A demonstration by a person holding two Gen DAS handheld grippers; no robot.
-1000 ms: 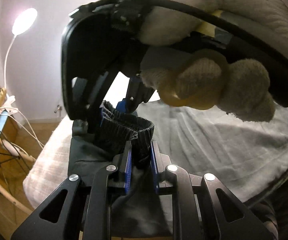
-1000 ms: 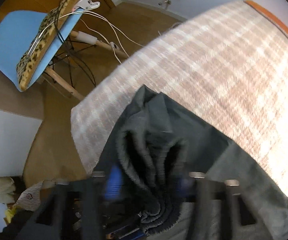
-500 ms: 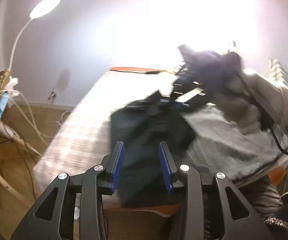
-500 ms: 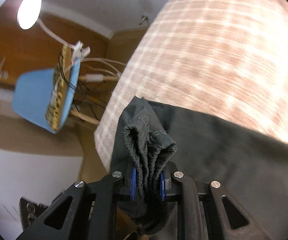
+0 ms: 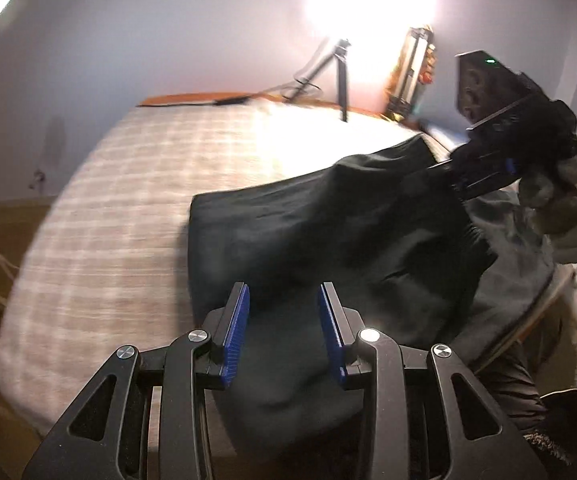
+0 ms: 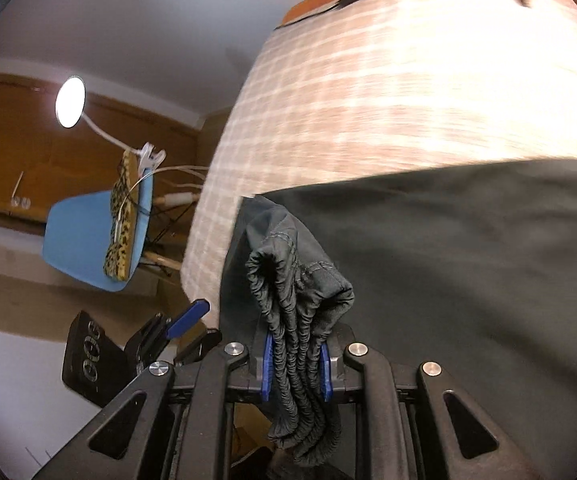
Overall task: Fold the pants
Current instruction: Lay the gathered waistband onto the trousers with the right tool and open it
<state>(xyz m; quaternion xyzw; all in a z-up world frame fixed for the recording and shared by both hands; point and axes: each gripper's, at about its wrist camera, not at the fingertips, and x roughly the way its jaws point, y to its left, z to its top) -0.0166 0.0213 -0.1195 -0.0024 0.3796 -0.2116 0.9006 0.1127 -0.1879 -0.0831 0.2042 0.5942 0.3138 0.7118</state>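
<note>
Dark pants (image 5: 328, 232) lie partly on a plaid bed (image 5: 128, 208) and hang over its near edge. My left gripper (image 5: 284, 328) is open and empty, just above the near part of the pants. My right gripper (image 6: 294, 364) is shut on the bunched elastic waistband (image 6: 296, 300) and holds it up off the bed. In the left wrist view the right gripper (image 5: 484, 172) is at the far right, pulling the cloth taut. The left gripper also shows in the right wrist view (image 6: 176, 332), low at the left.
A blue chair (image 6: 88, 240) with a leopard-print cushion and a clip lamp (image 6: 70, 100) stands left of the bed. A tripod (image 5: 340, 76) and a bright light stand beyond the bed's far edge. A grey blanket (image 5: 520, 264) lies at the right.
My left gripper let go of the waistband, opened and drew back. My right gripper carried the waistband away to the right and lifted it, spreading the pants across the bed.
</note>
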